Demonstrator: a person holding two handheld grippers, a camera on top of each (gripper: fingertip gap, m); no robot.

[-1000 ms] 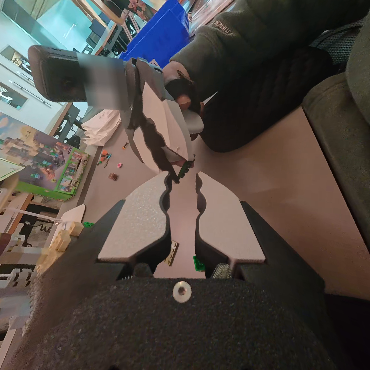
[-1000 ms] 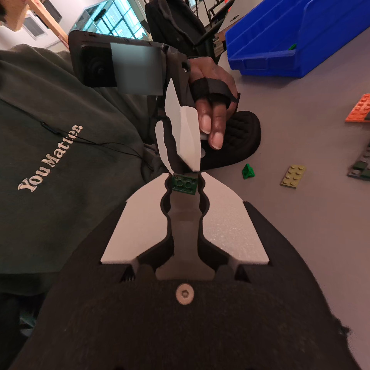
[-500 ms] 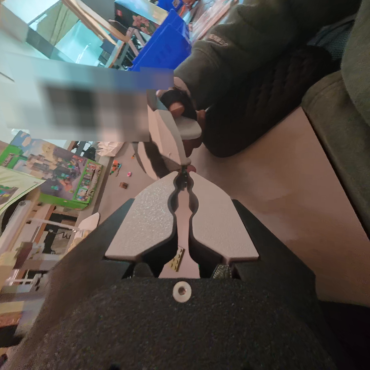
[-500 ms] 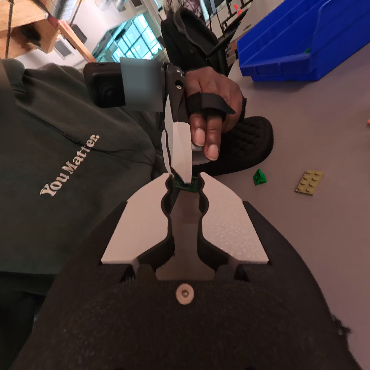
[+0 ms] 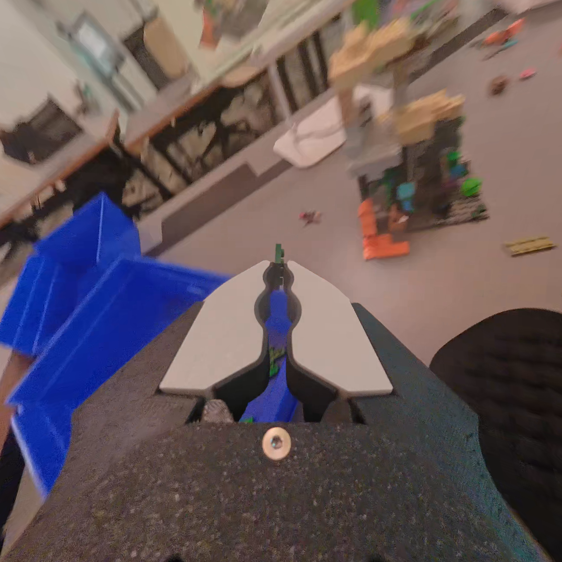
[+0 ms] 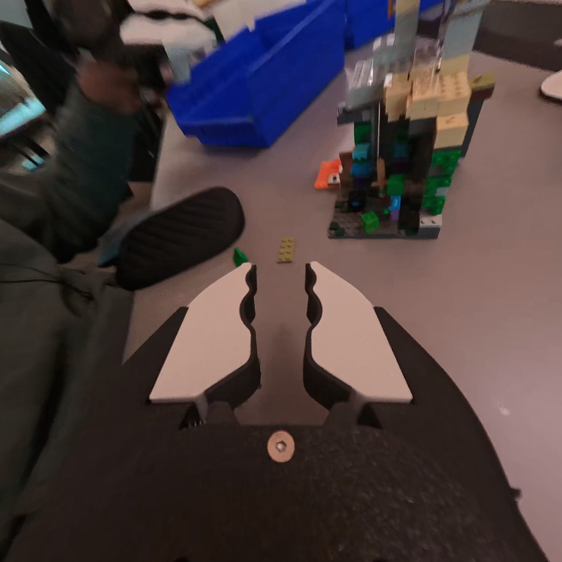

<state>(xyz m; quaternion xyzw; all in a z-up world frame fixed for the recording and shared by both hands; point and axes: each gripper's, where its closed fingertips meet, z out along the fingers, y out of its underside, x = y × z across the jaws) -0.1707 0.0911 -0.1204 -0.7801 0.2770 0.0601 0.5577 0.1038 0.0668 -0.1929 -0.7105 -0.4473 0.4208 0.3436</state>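
My left gripper (image 5: 278, 264) is shut on a small dark green plate brick (image 5: 278, 253), held edge-on and sticking out past the fingertips, above the grey table (image 5: 334, 289). A blue bin (image 5: 91, 304) lies under and to its left. My right gripper (image 6: 280, 265) is open and empty above the table (image 6: 456, 304). Just ahead of it lie a tan plate brick (image 6: 286, 250) and a small bright green piece (image 6: 239, 256). A brick-built model (image 6: 404, 158) stands ahead to the right; it also shows in the left wrist view (image 5: 416, 170).
A black padded rest (image 6: 179, 237) lies left of the right gripper, with a person's dark sleeve (image 6: 76, 158) behind it. Blue bins (image 6: 258, 91) stand at the back. An orange plate (image 5: 384, 243) lies by the model, and a tan plate (image 5: 529, 244) farther right. Small loose pieces (image 5: 310, 216) dot the table. One gripper's finger ends stand about 30 centimetres off the other's. The small bright green piece (image 6: 239, 256) is about 12 centimetres from my right fingertips and 25 centimetres from my left. To the brick-built model (image 6: 404, 158): right tips about 20 centimetres, left tips about 25 centimetres.
My left gripper shut on the green plate that my right gripper held. My right gripper opened and let it go. Both have swung apart to face the table and the model.
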